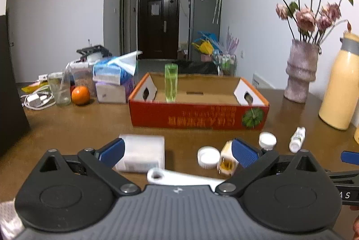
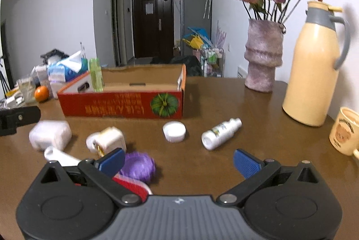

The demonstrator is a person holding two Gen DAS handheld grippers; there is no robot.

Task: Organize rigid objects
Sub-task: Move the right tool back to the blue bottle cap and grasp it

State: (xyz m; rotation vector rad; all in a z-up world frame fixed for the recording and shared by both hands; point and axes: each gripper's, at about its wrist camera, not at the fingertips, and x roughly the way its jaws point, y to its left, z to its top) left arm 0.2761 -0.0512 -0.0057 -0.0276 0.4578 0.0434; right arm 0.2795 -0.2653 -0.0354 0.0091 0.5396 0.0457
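Observation:
A red cardboard box (image 1: 197, 114) (image 2: 121, 105) stands open on the brown table, with a tall green bottle (image 1: 171, 85) (image 2: 96, 77) upright inside. My left gripper (image 1: 177, 151) is open and empty, above a white roll (image 1: 141, 153), a white handled tool (image 1: 177, 177), a white cap (image 1: 208, 157) and a cream jar (image 1: 227, 159) lying on its side. My right gripper (image 2: 178, 162) is open and empty, near a purple disc (image 2: 139, 167), a red brush (image 2: 132, 186), a white cap (image 2: 174, 131) and a small white bottle (image 2: 221, 133) lying on its side.
A flower vase (image 2: 262, 56), a cream thermos (image 2: 314, 69) and a mug (image 2: 344, 134) stand at the right. At the left are an orange (image 1: 80, 95), a glass (image 1: 59, 88), tissue packs (image 1: 114, 72) and cables (image 1: 37, 100). A second white cap (image 1: 267, 140) lies near the small bottle.

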